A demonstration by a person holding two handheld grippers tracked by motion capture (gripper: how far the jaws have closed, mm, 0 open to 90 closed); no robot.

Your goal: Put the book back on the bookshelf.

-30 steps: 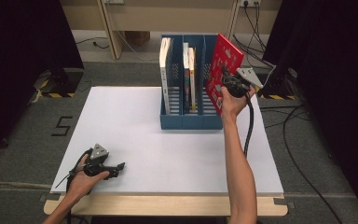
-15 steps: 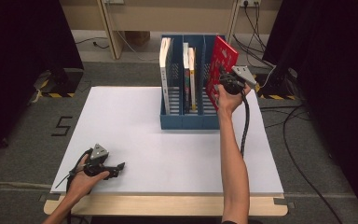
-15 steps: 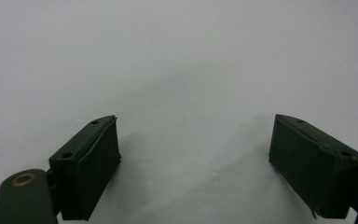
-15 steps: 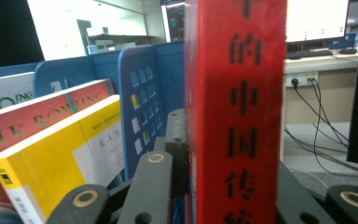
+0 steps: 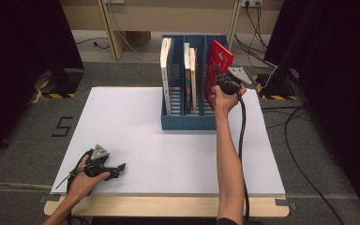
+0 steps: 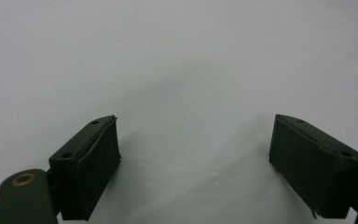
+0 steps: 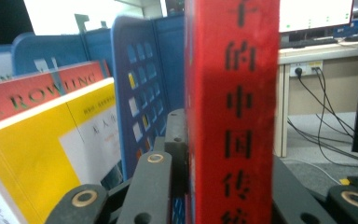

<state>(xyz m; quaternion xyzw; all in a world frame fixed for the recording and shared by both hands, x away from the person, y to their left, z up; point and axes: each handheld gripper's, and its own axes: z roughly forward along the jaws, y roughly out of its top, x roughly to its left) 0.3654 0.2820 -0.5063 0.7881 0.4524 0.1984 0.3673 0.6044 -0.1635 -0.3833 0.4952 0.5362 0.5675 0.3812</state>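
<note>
Right gripper point(image 5: 222, 79) pinches a red book point(image 5: 218, 70) in the blue rack's point(image 5: 187, 121) right compartment, other books point(image 5: 190, 77) alongside.

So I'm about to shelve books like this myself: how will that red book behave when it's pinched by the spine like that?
The red book probably stays stiff: its cover shows no sag while the right gripper clamps its spine. Held at one edge and tilted over the blue file rack, it may swing or twist. The cover looks smooth, so slipping seems possible.
</note>
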